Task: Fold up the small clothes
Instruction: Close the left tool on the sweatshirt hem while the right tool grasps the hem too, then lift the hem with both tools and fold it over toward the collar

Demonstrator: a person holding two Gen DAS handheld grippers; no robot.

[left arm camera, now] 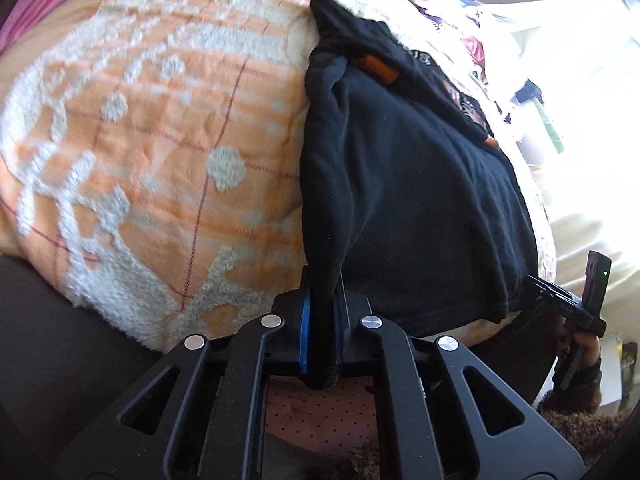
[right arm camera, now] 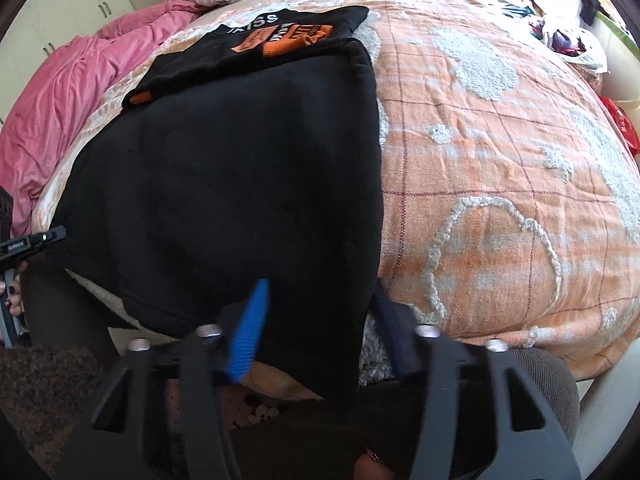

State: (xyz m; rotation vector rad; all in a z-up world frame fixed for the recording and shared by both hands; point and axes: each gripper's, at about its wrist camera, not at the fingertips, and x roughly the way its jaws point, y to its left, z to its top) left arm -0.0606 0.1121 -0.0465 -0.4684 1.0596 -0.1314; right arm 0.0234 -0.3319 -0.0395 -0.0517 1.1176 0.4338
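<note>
A black garment (left arm camera: pixel 416 184) with orange patches lies on the orange-and-white bedspread (left arm camera: pixel 160 128), its near hem hanging over the bed's edge. My left gripper (left arm camera: pixel 322 312) is shut on the garment's near left corner, cloth pinched between the blue pads. In the right wrist view the same garment (right arm camera: pixel 240 168) lies spread, orange print (right arm camera: pixel 296 40) at the far end. My right gripper (right arm camera: pixel 316 312) is open, its fingers (right arm camera: pixel 250 332) either side of the near right corner, cloth between them. The other gripper (right arm camera: pixel 24 244) shows at the left edge.
A pink duvet (right arm camera: pixel 72 92) lies bunched at the bed's left. A pile of mixed clothes (right arm camera: pixel 552 12) sits at the far right. The bedspread (right arm camera: pixel 500 168) stretches to the right of the garment. The person's dark trousers and seat are below.
</note>
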